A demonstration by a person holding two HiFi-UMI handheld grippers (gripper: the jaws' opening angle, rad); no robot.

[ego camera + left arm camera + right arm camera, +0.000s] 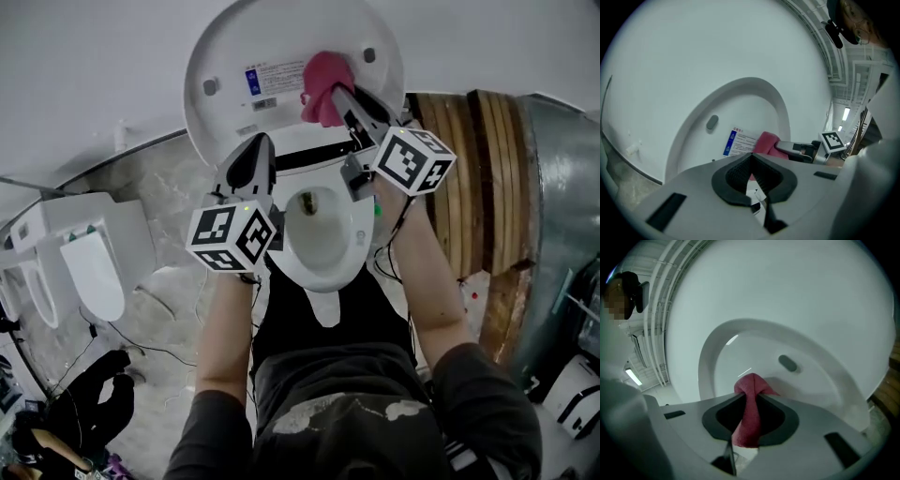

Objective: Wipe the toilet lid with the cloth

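Observation:
The white toilet lid stands raised against the wall, its inner face toward me, with a blue-and-white label on it. My right gripper is shut on a pink cloth and holds it against the lid's inner face, right of the label. In the right gripper view the cloth hangs pinched between the jaws in front of the lid. My left gripper is shut and holds nothing, lower and to the left, by the lid's bottom edge; its own view shows the lid, the cloth and the right gripper.
The open toilet bowl lies right below the grippers. Another white toilet stands at the left on the marble floor. A stack of wooden rings and a metal duct crowd the right side. Black cables trail over the floor.

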